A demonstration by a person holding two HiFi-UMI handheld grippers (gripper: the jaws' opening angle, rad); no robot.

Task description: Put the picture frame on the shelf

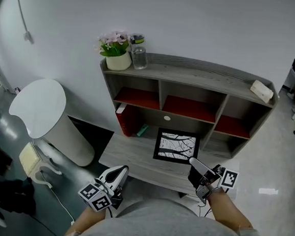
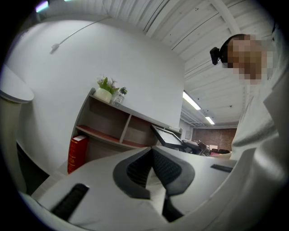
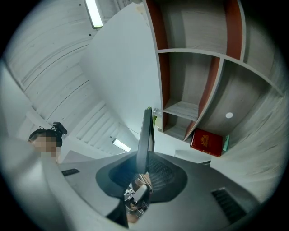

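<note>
Grey shelf [image 1: 192, 72] fills the middle. Right tool [image 1: 194, 163] pinches only the picture frame [image 1: 176, 145] edge; it could slip. Left tool [image 1: 120, 172] is closed, empty.

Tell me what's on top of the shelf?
On top of the shelf sit a pot of pink flowers, a glass jar beside it and a pale block at the right end. Anything behind the pot and jar is hidden.

At the centre of your view, a black-bordered picture frame [image 1: 176, 146] holds a white print veined with black branches. Your grey wood-grain shelf unit [image 1: 203, 72] has red-floored cubbies. Upper left are pink flowers [image 1: 112, 38] in a cream pot [image 1: 118, 61], and beneath them a red book [image 1: 127, 120].
</note>
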